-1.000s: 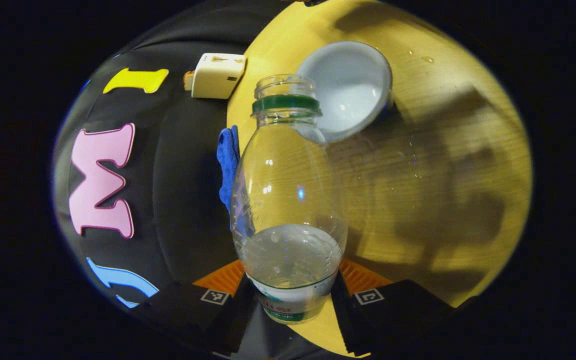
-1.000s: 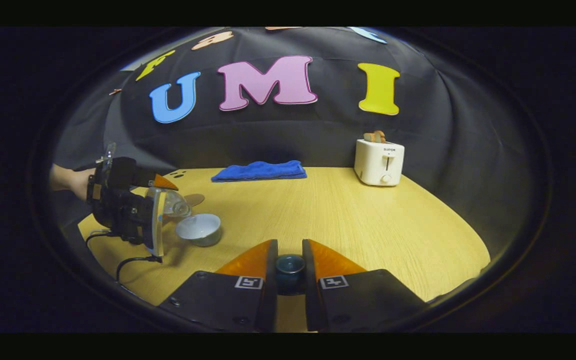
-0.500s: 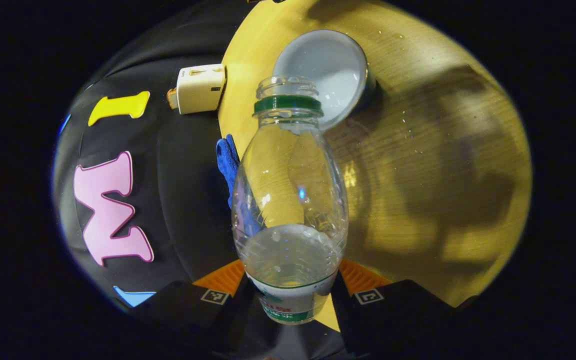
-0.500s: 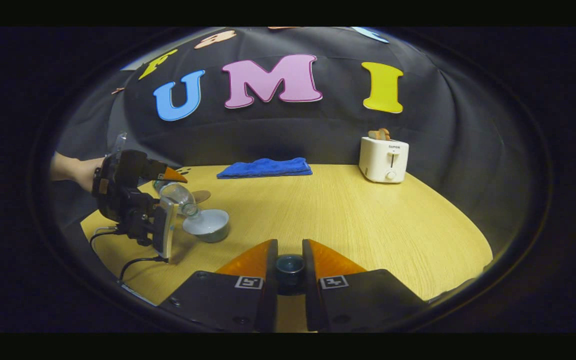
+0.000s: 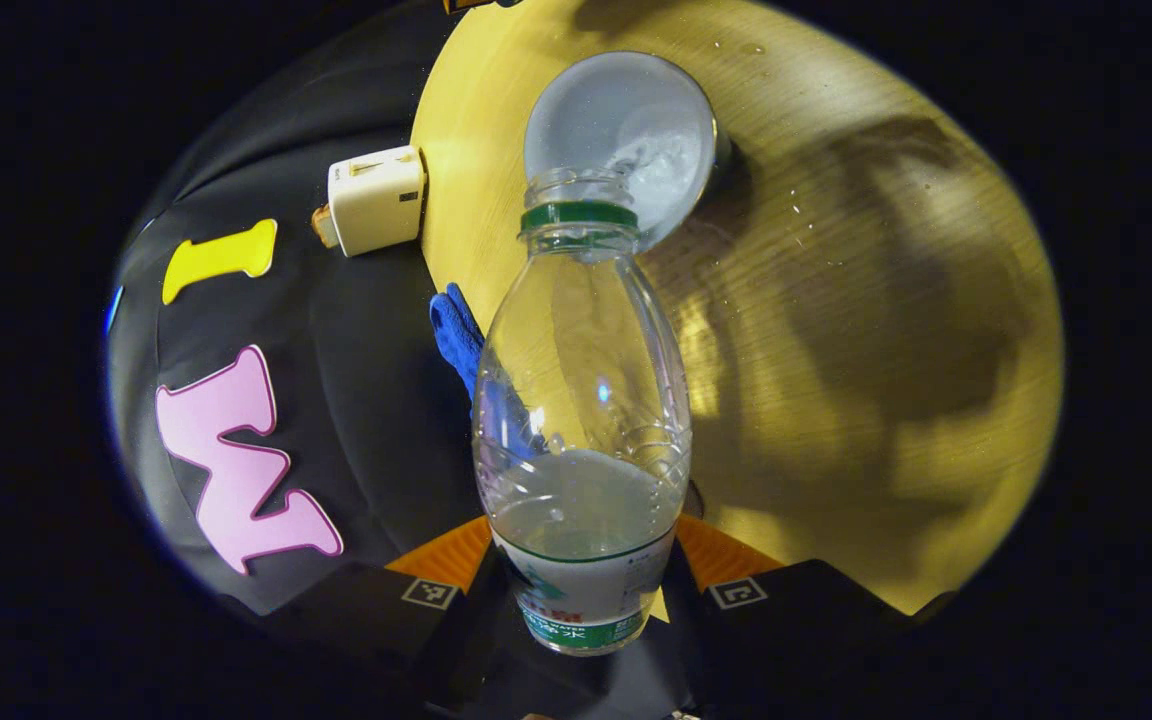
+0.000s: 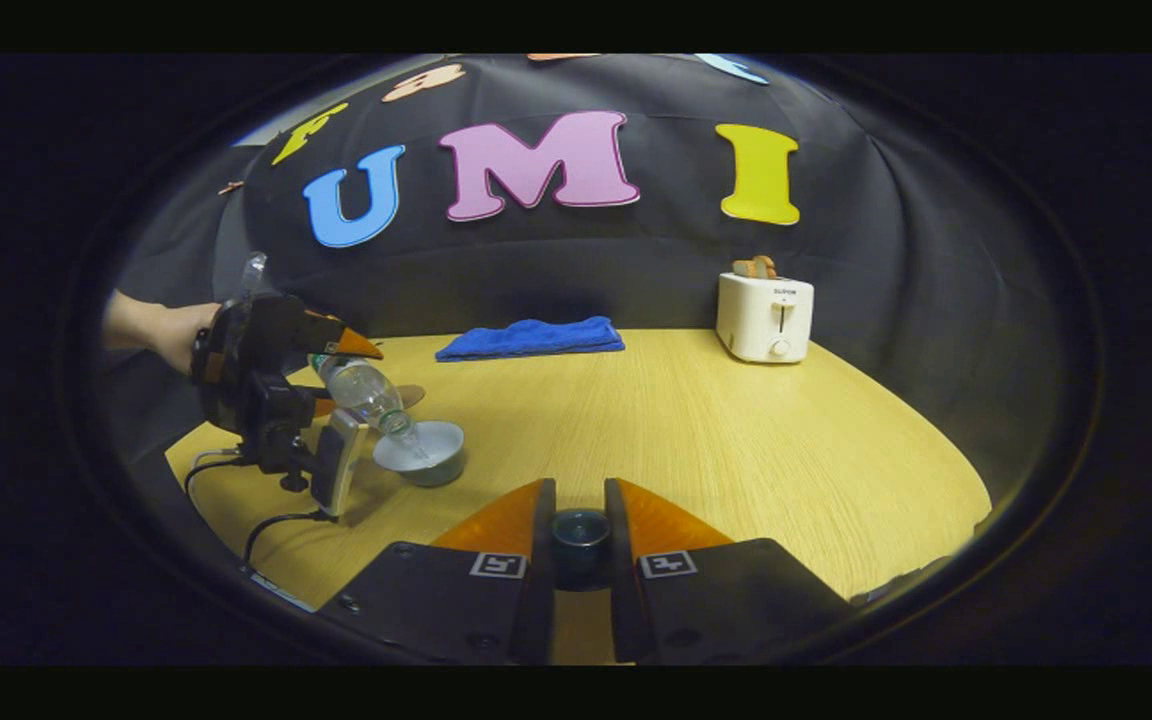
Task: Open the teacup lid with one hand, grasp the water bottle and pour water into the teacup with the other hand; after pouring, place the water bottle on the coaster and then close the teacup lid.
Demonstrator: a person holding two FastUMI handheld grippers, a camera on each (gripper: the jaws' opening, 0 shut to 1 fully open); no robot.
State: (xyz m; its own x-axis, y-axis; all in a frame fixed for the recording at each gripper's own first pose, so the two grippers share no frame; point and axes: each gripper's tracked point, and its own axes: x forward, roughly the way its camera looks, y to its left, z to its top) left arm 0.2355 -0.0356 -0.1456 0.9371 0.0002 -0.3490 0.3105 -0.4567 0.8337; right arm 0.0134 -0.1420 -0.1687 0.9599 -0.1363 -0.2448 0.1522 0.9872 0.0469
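A clear water bottle (image 5: pixel 581 420) with a green neck ring and no cap lies tilted between the fingers of my left gripper (image 5: pixel 581 590), which is shut on its labelled lower part. Its mouth hangs over the white teacup (image 5: pixel 636 130), and water splashes inside the cup. In the right gripper view the same bottle (image 6: pixel 361 388) slants down to the teacup (image 6: pixel 426 455), held by the left gripper (image 6: pixel 341 378) and a hand (image 6: pixel 161 330). My right gripper (image 6: pixel 579 525) is shut on the dark knob of the teacup lid (image 6: pixel 579 530), above the table's near edge. A brown coaster (image 6: pixel 408 396) lies just behind the cup.
A white toaster (image 6: pixel 764 318) stands at the back right of the wooden table (image 6: pixel 736 450). A folded blue towel (image 6: pixel 531 338) lies along the back edge. A black cable (image 6: pixel 266 525) trails over the table's front left corner below the left gripper.
The left gripper has tipped the bottle further and brought its mouth over the teacup; water now runs into the cup. The right gripper holds the lid in the same place.
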